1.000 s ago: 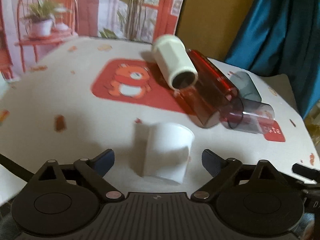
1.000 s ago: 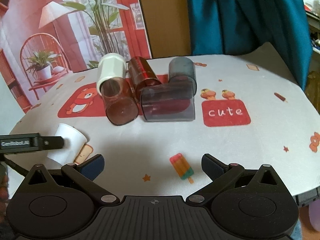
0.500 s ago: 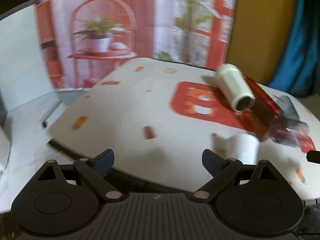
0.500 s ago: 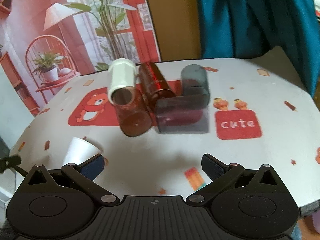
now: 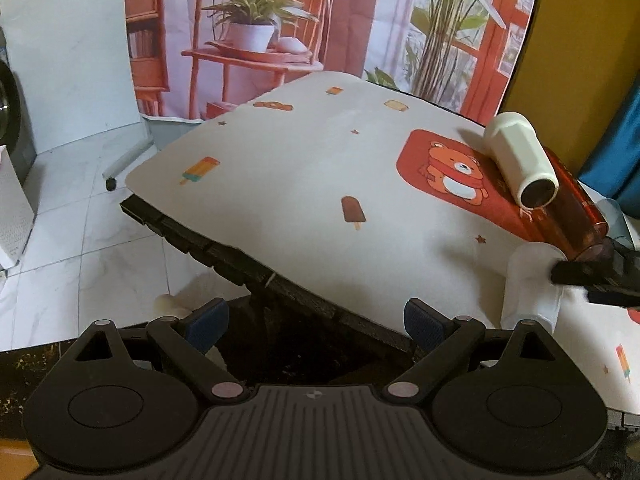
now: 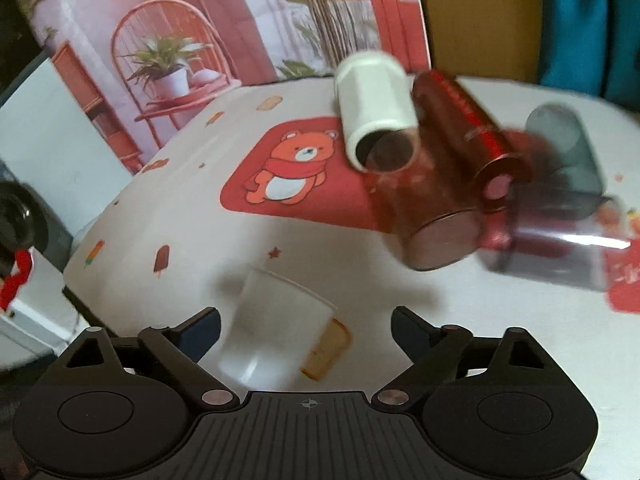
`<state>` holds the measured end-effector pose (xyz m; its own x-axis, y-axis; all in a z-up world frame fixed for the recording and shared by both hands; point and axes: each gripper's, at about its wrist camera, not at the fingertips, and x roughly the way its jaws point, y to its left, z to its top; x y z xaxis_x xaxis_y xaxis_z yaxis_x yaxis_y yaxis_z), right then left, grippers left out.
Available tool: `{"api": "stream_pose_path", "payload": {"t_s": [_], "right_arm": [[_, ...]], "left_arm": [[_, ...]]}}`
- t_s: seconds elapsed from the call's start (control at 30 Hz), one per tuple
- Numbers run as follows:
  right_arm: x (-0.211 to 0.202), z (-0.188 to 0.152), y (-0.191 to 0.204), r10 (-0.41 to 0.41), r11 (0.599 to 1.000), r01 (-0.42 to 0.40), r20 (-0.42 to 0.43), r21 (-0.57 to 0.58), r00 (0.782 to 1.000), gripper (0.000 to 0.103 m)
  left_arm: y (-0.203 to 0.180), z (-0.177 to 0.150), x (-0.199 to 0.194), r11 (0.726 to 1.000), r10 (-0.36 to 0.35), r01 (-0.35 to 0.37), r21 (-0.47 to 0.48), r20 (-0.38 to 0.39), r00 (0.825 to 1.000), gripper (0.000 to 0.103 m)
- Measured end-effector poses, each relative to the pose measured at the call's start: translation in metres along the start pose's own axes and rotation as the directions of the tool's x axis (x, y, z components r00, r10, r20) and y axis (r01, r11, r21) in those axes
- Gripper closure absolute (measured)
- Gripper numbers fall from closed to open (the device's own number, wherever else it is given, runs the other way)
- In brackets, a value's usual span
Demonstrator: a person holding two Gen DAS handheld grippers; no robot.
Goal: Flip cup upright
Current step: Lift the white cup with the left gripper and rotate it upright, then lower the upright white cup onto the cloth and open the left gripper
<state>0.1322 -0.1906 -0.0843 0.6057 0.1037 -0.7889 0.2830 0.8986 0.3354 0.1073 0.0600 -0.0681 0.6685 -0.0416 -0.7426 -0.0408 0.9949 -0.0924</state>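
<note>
Tiled floor (image 5: 80, 208) and a dark table edge filled the near part of the left wrist view, where 1.0 s earlier had sat the white cup (image 5: 532, 284). Had pulled the left gripper (image 5: 314, 314) back off the table (image 5: 320, 184), fingers spread wide and holding nothing. Left the cup far right, near the table edge, just beside the pile of tumblers (image 5: 560, 200).

Seen from the right wrist, blurred by motion: had swung the right gripper (image 6: 304, 320) in over the cup (image 6: 276, 328), fingers spread, cup between them and nearer the left finger, not yet pinched. Could not tell the cup's pose for certain. Read as a handover: left side retired, right side lined up to grasp, flip probably not yet begun.
</note>
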Motion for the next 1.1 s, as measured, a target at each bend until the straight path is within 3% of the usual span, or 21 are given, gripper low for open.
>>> {"api": "stream_pose_path", "payload": {"t_s": [0.17, 0.27, 0.53, 0.7, 0.93, 1.1], "right_arm": [[0.027, 0.004, -0.015, 0.044, 0.983, -0.033, -0.057, 0.179, 0.997, 0.024], [0.027, 0.001, -0.019, 0.092, 0.978, -0.083, -0.036, 0.192, 0.995, 0.041], [-0.014, -0.018, -0.016, 0.037, 0.999, -0.036, 0.045, -0.015, 0.998, 0.042], [-0.034, -0.026, 0.000, -0.066, 0.967, 0.115, 0.216, -0.225, 0.974, 0.043], [-0.021, -0.020, 0.005, -0.073, 0.937, 0.161, 0.278, -0.309, 0.958, 0.043], [-0.007, -0.022, 0.007, -0.069, 0.937, 0.148, 0.249, -0.315, 0.966, 0.043]], "left_arm": [[0.002, -0.018, -0.003, 0.999, -0.018, 0.018, 0.026, 0.004, 1.000, 0.007], [0.002, -0.020, 0.002, 0.999, -0.022, 0.022, 0.027, -0.019, 1.000, 0.007], [0.005, -0.020, 0.003, 0.998, -0.059, 0.058, -0.016, -0.019, 0.998, 0.007], [-0.004, -0.022, 0.001, 0.998, -0.063, 0.063, 0.014, -0.010, 0.998, 0.007], [-0.010, -0.021, -0.003, 0.995, -0.088, 0.087, 0.051, 0.009, 0.996, 0.007], [-0.019, -0.023, -0.004, 0.992, -0.066, 0.064, 0.108, 0.015, 0.998, 0.007]]}}
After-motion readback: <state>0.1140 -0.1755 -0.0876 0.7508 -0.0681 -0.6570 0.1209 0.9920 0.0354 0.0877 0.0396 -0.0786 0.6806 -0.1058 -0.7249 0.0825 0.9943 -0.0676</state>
